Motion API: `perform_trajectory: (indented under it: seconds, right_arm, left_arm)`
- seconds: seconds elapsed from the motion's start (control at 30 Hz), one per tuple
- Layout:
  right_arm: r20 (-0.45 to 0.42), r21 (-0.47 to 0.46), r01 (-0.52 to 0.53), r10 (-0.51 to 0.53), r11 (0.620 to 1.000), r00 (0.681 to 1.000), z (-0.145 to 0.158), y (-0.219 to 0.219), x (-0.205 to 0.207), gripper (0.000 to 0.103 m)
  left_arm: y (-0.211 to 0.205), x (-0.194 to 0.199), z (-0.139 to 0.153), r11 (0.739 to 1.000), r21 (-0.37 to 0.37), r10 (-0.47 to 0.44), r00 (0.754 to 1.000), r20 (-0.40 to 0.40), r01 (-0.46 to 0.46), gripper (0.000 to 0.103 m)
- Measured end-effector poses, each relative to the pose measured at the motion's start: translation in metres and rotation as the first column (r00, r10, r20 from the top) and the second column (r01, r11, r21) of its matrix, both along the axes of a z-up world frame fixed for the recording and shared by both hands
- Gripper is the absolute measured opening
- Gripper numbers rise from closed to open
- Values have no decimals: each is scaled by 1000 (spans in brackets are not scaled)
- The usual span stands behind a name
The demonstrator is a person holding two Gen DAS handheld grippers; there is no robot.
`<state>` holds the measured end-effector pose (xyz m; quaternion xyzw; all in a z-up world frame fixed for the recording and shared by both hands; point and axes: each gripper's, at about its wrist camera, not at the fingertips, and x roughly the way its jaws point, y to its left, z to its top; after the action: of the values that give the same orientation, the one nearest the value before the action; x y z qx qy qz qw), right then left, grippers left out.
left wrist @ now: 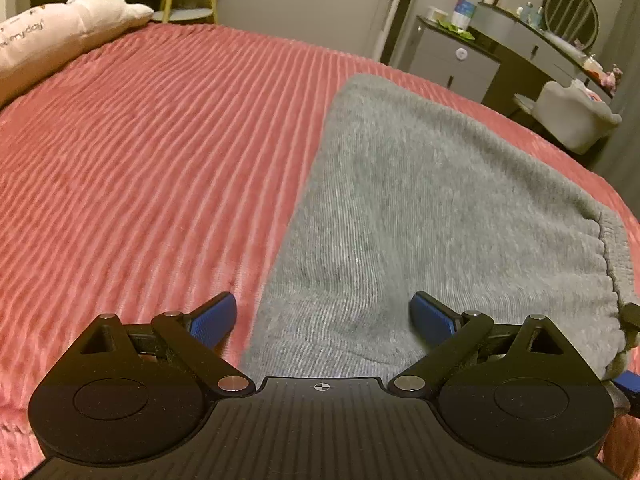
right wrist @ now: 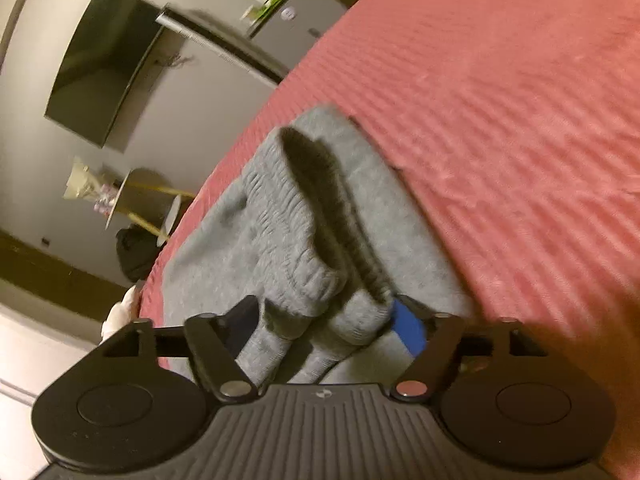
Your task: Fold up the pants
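Observation:
Grey knit pants (left wrist: 432, 200) lie folded on a red ribbed bedspread (left wrist: 160, 140). My left gripper (left wrist: 322, 316) is open, its blue pads wide apart, hovering over the pants' near left edge. In the right wrist view, the pants' elastic waistband (right wrist: 288, 220) bunches up between the jaws. My right gripper (right wrist: 324, 320) has its jaws partly apart, with thick waistband fabric filling the gap between the dark left finger and the blue right pad. The right gripper's tip also shows at the far right of the left wrist view (left wrist: 628, 384), by the waistband.
A white pillow (left wrist: 60, 28) lies at the bed's far left corner. A grey dresser with bottles (left wrist: 500, 40) and a pale armchair (left wrist: 572, 116) stand past the bed's far right edge. A wall TV (right wrist: 104, 64) and a small yellow-legged table (right wrist: 140, 200) show in the right wrist view.

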<state>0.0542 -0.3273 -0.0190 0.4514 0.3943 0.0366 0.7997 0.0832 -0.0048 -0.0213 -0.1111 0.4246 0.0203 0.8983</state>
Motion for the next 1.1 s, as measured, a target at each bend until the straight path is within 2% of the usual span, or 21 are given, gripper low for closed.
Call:
perform_trajectory:
  seconds: [0.03, 0.07, 0.1, 0.13, 0.23, 0.33, 0.4, 0.43, 0.47, 0.53, 0.57, 0.63, 0.67, 0.8, 0.87, 0.93, 1.0, 1.1]
  right_arm:
    - [-2, -3, 10, -10, 1000, 1000, 4, 1, 5, 70]
    - [9, -6, 4, -4, 1000, 1000, 7, 6, 7, 56]
    - [31, 6, -10, 10, 1000, 999, 10, 6, 8, 49]
    - [46, 2, -11, 11, 1000, 999, 14, 6, 5, 45]
    - [132, 8, -15, 14, 1000, 991, 30, 6, -7, 41]
    - [194, -4, -42, 42, 999, 980, 33, 1, -14, 41]
    - [161, -112, -48, 66, 993, 985, 27, 0, -12, 43]
    - [99, -198, -52, 73, 979, 992, 22, 2, -8, 50]
    - [56, -277, -51, 69, 960, 996, 20, 4, -6, 61]
    - [90, -326, -47, 80, 944, 993, 25, 7, -8, 70]
    - [89, -356, -48, 85, 933, 992, 29, 9, -7, 78]
    - [100, -442, -46, 100, 896, 990, 33, 13, -5, 86]
    - [107, -448, -57, 117, 892, 987, 32, 12, -3, 87]
    - [69, -323, -129, 160, 937, 985, 18, -5, 13, 92]
    - [61, -201, -151, 166, 968, 984, 6, -17, 18, 95]
    - [59, -73, -160, 164, 984, 985, -8, -30, 26, 95]
    - [77, -53, -178, 181, 983, 980, -12, -33, 31, 95]
    - [111, -26, -210, 211, 977, 971, -19, -36, 45, 97]
  left_arm:
    - [1, 0, 0, 1000, -4, 2, 1000, 1, -2, 99]
    - [2, -1, 1, 1000, -9, 2, 1000, 2, -2, 99]
    - [2, -2, 1, 1000, -11, 2, 1000, 4, -2, 99]
    - [2, -3, 3, 1000, -12, 2, 1000, 13, -2, 99]
    - [3, -7, 6, 1000, -4, 2, 999, 41, -2, 99]
    - [3, -7, 7, 1000, -14, -7, 999, 51, 8, 99]
    - [3, -5, 5, 1000, -16, -9, 999, 36, 10, 99]
    - [3, -4, 4, 1000, -21, -10, 1000, 28, 11, 99]
    - [3, -3, 3, 1000, -24, -10, 1000, 22, 10, 99]
    - [3, -2, 2, 1000, -20, -6, 1000, 19, 7, 99]
    - [4, -2, 2, 1000, -23, -6, 1000, 18, 6, 99]
    - [4, -2, 2, 1000, -28, -7, 1000, 15, 7, 99]
    - [6, -1, 2, 999, -35, -10, 1000, 14, 10, 99]
    - [16, 5, -1, 993, -118, -26, 1000, -4, 25, 99]
    - [24, 9, -2, 984, -171, -41, 999, 3, 41, 99]
    - [27, 13, -2, 981, -184, -59, 998, 20, 62, 99]
    - [28, 22, -3, 979, -182, -94, 995, 18, 96, 99]
    - [30, 38, -8, 959, -222, -179, 984, -4, 174, 101]
